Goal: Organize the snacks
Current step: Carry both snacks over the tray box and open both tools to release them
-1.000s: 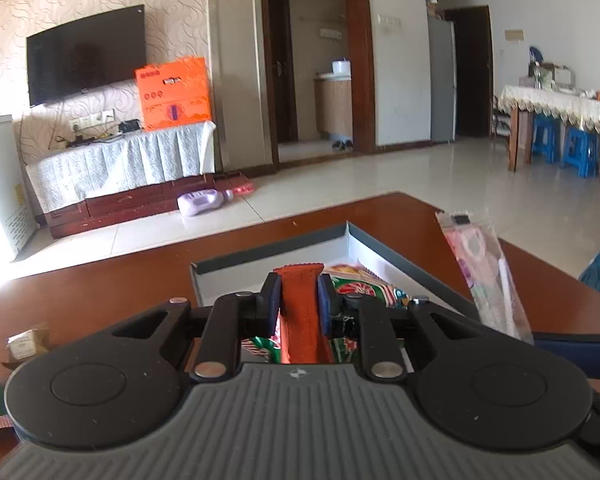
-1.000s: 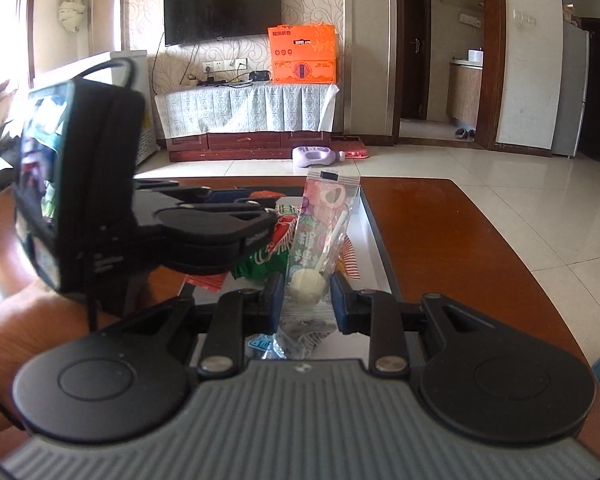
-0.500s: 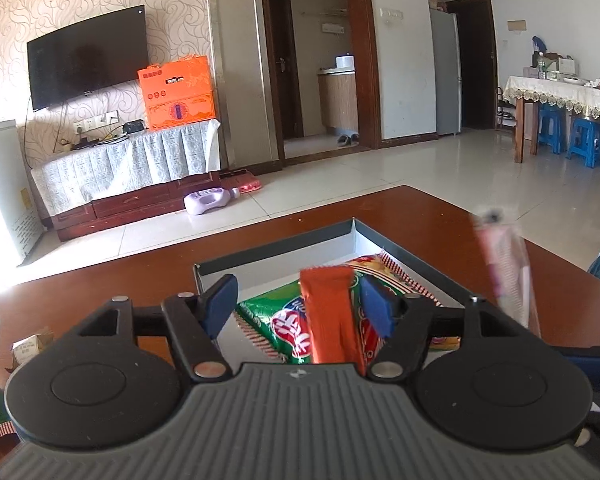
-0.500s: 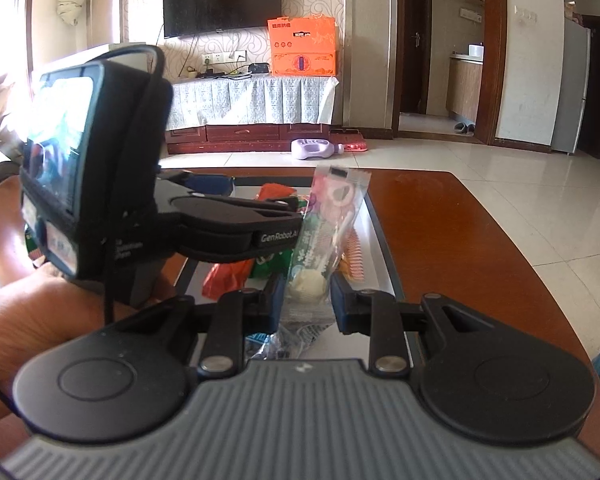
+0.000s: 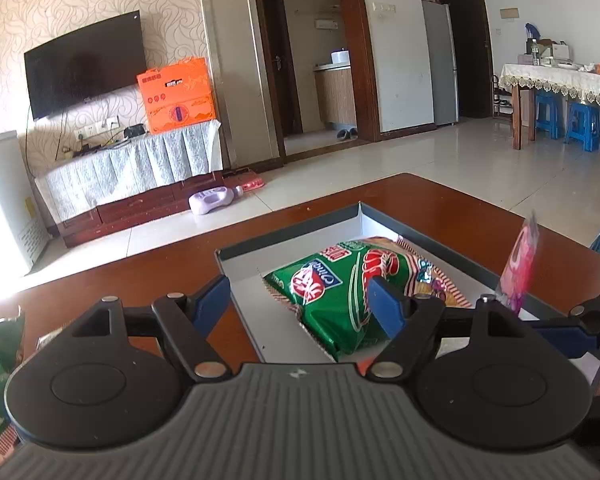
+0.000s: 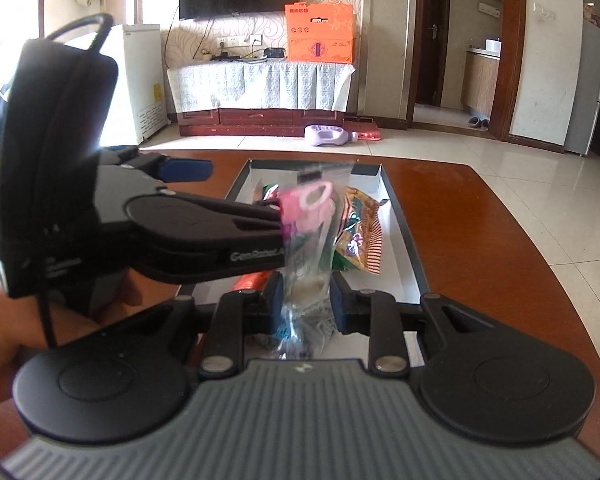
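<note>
Wooden table (image 5: 440, 204), clear packet (image 6: 312, 240) pinched in right jaws

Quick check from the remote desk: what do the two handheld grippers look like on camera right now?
Both match: a ribbed grey body, two round black discs, black linkage arms with silver pivot pins, and blue-padded fingers. From the right view, the left gripper carries a boxy black camera housing with a looping black cable and white "GenRobot" lettering.

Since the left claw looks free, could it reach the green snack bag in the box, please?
Probably yes: the left claw is opening, nothing between its fingers, with the green snack bag uncovered just ahead in the box.
</note>
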